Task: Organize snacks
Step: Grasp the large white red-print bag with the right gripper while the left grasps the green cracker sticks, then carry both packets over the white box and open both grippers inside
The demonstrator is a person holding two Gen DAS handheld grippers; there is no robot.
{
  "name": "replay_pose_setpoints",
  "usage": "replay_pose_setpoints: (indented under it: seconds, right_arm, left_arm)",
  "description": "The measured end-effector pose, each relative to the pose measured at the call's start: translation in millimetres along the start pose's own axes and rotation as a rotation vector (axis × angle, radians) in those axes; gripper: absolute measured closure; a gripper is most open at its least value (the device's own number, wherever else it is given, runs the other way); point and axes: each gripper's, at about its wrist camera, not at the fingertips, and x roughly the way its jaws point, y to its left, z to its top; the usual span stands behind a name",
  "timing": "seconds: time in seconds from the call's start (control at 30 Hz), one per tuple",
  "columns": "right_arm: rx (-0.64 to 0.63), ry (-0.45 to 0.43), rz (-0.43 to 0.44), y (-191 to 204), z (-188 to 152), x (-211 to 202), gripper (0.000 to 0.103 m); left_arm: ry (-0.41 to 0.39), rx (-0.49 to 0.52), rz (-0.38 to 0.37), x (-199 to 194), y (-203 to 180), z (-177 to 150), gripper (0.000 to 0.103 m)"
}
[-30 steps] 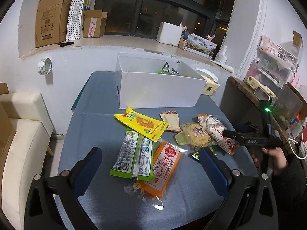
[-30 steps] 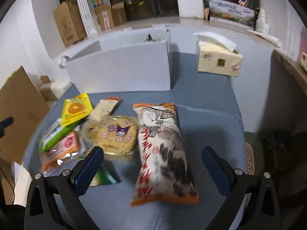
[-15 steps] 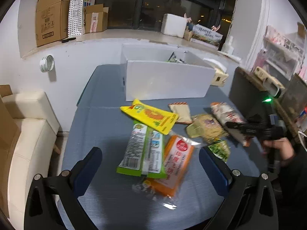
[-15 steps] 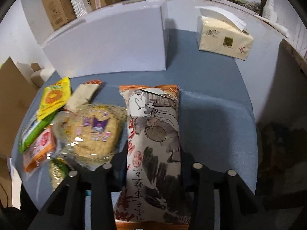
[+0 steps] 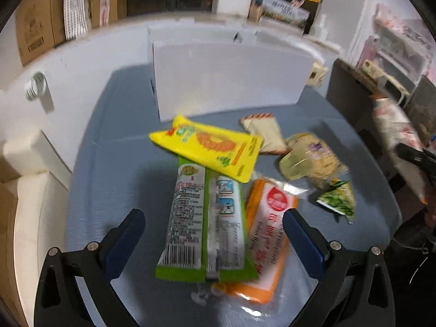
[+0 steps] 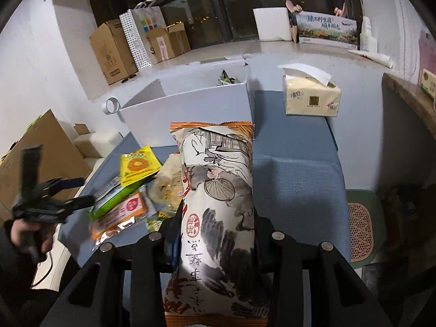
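Note:
My right gripper (image 6: pixel 215 226) is shut on a long white snack bag with ink drawings (image 6: pixel 218 190) and holds it lifted above the blue table, pointing at the white box (image 6: pixel 190 114). The bag also shows at the right edge of the left wrist view (image 5: pixel 395 125). My left gripper (image 5: pixel 212 229) is open, low over a green packet (image 5: pixel 201 218) and an orange packet (image 5: pixel 269 234). A yellow packet (image 5: pixel 212 147), a small beige packet (image 5: pixel 264 133), a round noodle pack (image 5: pixel 310 158) and a small green triangle packet (image 5: pixel 338 201) lie beyond it.
The white box (image 5: pixel 229 79) stands at the far side of the table with a snack inside. A tissue box (image 6: pixel 310 95) sits to its right. A cream sofa (image 5: pixel 30 190) is left of the table, a dark shelf (image 5: pixel 381 103) right.
My right gripper closed on the long white bag and lifted it off the table. My left gripper dropped lower and closer over the green and orange packets, still open.

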Motion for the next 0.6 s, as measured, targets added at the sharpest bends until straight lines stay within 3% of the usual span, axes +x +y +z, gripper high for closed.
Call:
replay_pose_setpoints:
  seconds: [0.13,0.33,0.4,0.6]
  right_arm:
    - [-0.008,0.000,0.002,6,-3,1,0.061]
    - [-0.009,0.026,0.012,9,-9,9,0.061]
    - [-0.010,0.030,0.014,11,-10,9,0.061]
    - [-0.029,0.031,0.020,19,-13,10,0.061]
  left_arm:
    - [0.054,0.008,0.008,27,1,4,0.000]
    - [0.080,-0.063,0.027,47,8,7,0.002]
    - [0.053,-0.042,0.035,42,5,7,0.036]
    - [0.070,-0.054,0.021,29,11,2,0.038]
